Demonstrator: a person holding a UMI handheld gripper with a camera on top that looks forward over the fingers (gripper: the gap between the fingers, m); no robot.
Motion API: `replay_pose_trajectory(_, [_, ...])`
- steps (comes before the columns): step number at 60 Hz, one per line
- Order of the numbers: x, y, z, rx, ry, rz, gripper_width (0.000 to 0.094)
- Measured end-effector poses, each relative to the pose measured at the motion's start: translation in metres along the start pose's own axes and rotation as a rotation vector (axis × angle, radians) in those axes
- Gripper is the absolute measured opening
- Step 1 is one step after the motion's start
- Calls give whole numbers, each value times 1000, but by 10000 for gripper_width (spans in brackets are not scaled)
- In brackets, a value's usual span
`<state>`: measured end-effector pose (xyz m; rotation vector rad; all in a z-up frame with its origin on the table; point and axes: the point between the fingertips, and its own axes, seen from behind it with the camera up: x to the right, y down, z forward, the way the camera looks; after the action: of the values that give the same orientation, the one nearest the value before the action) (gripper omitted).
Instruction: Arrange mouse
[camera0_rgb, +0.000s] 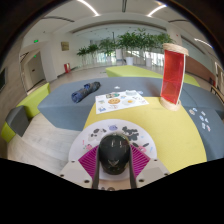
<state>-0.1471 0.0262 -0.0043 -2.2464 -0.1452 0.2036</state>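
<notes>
A black computer mouse (114, 153) sits between my gripper's (114, 160) two fingers, whose magenta pads (89, 160) press against its left and right sides. The mouse is held above a round white mat with small dark patterns (118, 128), which lies on a yellow and grey table surface (160, 125). The lower part of the mouse is hidden by the gripper body.
A tall red and white cylinder (173, 75) stands beyond on the right. A white sheet with small items (121, 100) and a dark blue object (84, 93) lie further ahead on the grey area. Green plants (125, 45) line the back.
</notes>
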Motion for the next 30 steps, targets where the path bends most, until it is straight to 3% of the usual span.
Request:
replay_pose_trajectory(5, [-8,5,4,10,2,1,432])
replay_pose_trajectory(12, [1,7,5,-25,-20,-12,570])
replay_pose_trajectory(19, [-5,4,-17,-78,-26,-18,856])
replay_pose_trajectory(30, [-1,-8,-90,-8,-26,-29,834])
